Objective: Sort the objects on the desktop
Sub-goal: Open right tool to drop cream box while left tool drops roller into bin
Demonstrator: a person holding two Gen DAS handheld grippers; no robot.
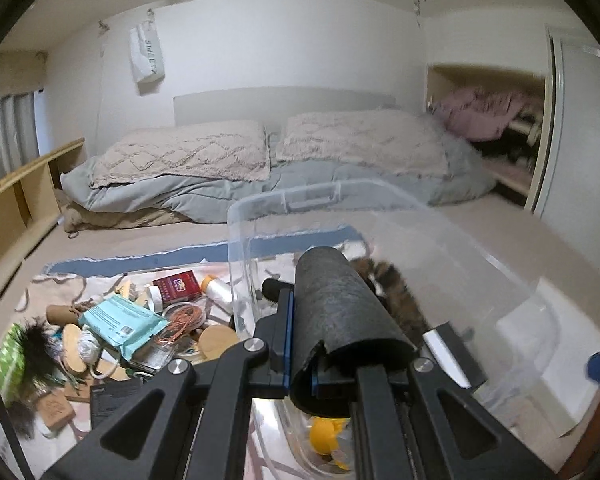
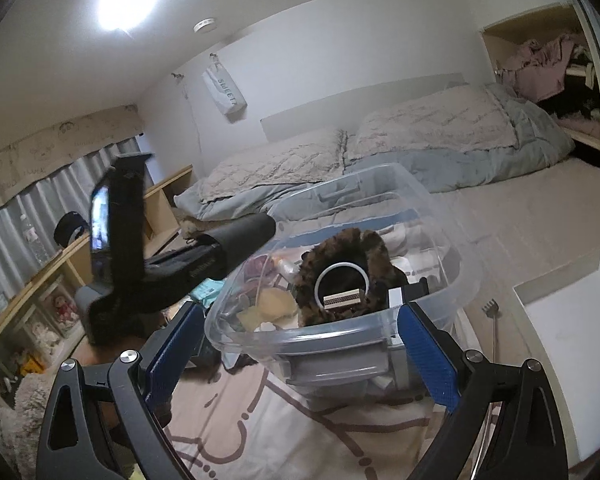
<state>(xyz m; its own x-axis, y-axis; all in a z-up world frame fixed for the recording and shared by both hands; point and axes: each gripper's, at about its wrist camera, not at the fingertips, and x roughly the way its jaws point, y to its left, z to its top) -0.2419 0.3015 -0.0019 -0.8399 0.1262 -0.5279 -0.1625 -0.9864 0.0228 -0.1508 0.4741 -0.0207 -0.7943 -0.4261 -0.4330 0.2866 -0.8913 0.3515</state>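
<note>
L gripper (image 1: 336, 344) is gripping a dark grey roll (image 1: 342, 312), fingers clamped on its near end. The roll is matte, felt-like w/ a rough surface, tube-shaped, its near rim torn and ragged. It's sitting above the rim of the clear plastic bin (image 1: 512, 280), pointing into it; from the right wrist view the same roll (image 2: 240, 236) is hanging over the bin's left edge (image 2: 236, 280).

R gripper (image 2: 300, 344) is hovering w/ fingers spread wide, 2 blue pads (image 2: 428, 356) on either side of the bin's near wall, holding nothing.

Inside the bin: a brown mottled furry item (image 2: 348, 272) w/ a white ring (image 2: 342, 280) on it, a small tan box (image 2: 342, 300), something yellow (image 2: 272, 304) — prob. cloth, hard to tell through the plastic.

Left of the bin, on a patterned blanket (image 1: 40, 292), a pile is lying unsorted: teal wipes pack (image 1: 122, 322), red box (image 1: 178, 286), white bottle w/ orange cap (image 1: 216, 288), copper wire coil (image 1: 184, 318), black feathery tuft (image 1: 38, 338), green pack (image 1: 8, 360). A bed w/ grey duvet (image 1: 204, 196) is sitting behind.
</note>
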